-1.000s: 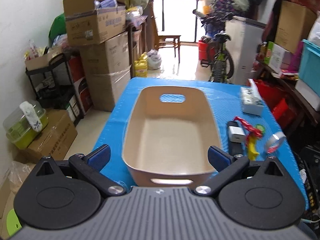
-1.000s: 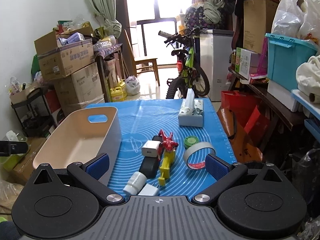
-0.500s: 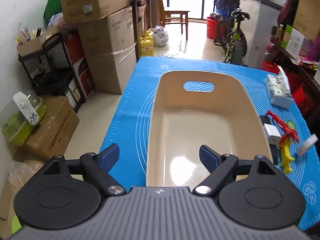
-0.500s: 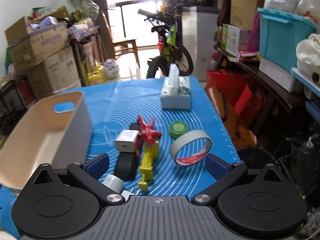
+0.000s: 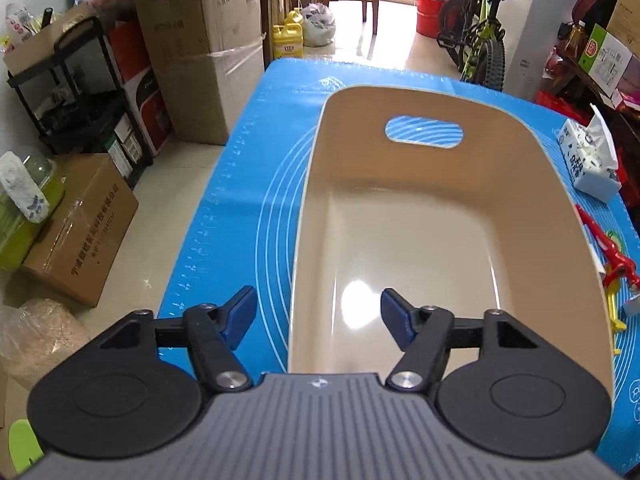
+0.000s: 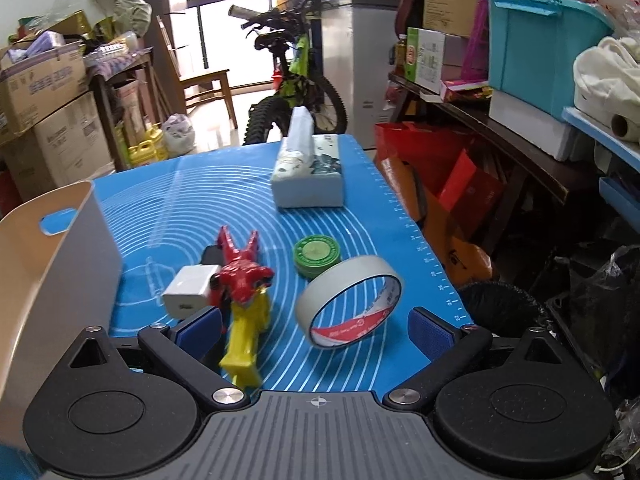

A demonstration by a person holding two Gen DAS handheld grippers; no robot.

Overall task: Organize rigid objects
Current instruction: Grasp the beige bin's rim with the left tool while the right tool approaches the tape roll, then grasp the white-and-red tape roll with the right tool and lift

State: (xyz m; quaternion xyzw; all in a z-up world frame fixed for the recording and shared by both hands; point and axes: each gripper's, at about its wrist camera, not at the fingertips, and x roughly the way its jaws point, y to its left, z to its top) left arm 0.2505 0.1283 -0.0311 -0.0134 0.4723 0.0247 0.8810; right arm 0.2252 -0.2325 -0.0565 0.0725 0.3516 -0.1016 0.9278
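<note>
An empty beige bin point(image 5: 420, 224) with handle holes sits on the blue mat point(image 5: 256, 168). My left gripper point(image 5: 316, 314) is open above the bin's near left rim, one finger on each side of the wall. In the right wrist view the bin point(image 6: 60, 264) stands at the left. A grey tape roll point(image 6: 352, 296) stands on edge between my right gripper's open fingers point(image 6: 316, 326). A red and yellow toy point(image 6: 244, 300), a white charger point(image 6: 190, 290), a black object under them and a green round tin point(image 6: 317, 255) lie just ahead.
A tissue box point(image 6: 308, 176) lies further back on the mat; it also shows in the left wrist view point(image 5: 588, 164). The mat's right edge point(image 6: 424, 248) drops off to bags and shelves. Cardboard boxes point(image 5: 200, 40) stand left of the table, a bicycle point(image 6: 296, 84) behind.
Both grippers moved forward and lower. The left one came over the bin's near left rim and narrowed somewhat. The right one closed in around the tape roll.
</note>
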